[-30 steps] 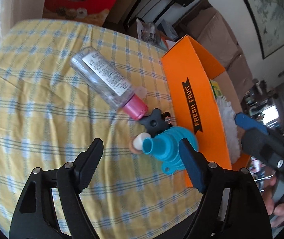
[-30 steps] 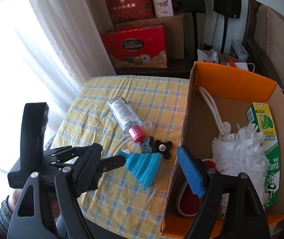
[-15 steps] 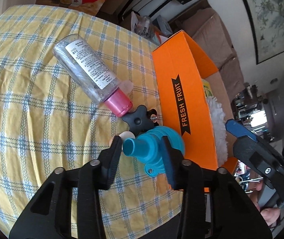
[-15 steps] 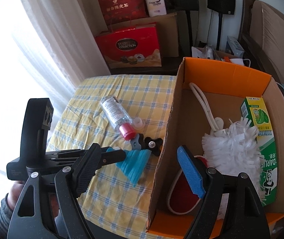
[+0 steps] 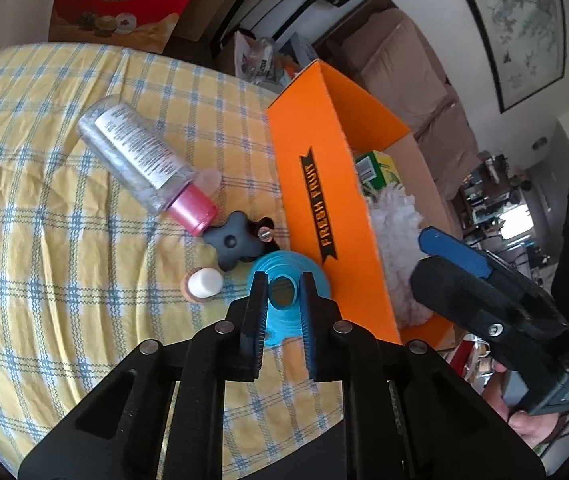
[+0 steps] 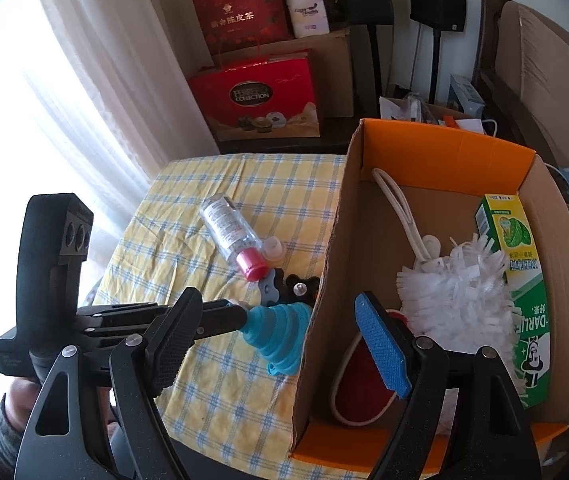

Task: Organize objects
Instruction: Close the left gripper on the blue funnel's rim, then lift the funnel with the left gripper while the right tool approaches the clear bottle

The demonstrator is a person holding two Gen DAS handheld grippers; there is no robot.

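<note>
A cardboard box [image 6: 436, 148] stands on the right part of the bench [image 6: 188, 208]. Inside it, a duster [image 6: 456, 284] lies in the middle, a tea carton [image 6: 520, 276] leans along the right wall, and a brush [image 6: 360, 384] lies near the front. Left of the box a bottle [image 6: 228, 228] lies on its side, cap toward the front. Before the cap lies a knob [image 5: 232, 242], and beside that a small cap [image 5: 204, 282]. A funnel [image 6: 280, 328] sits just beside the box's left wall, its spout between the pads of the left hand-held gripper [image 5: 282, 298].

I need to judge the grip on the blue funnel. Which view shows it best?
The right wrist view: the blue funnel shows side-on, its spout pinched by the left gripper. The left wrist view looks straight down the spout, fingers hiding the sides.
</note>
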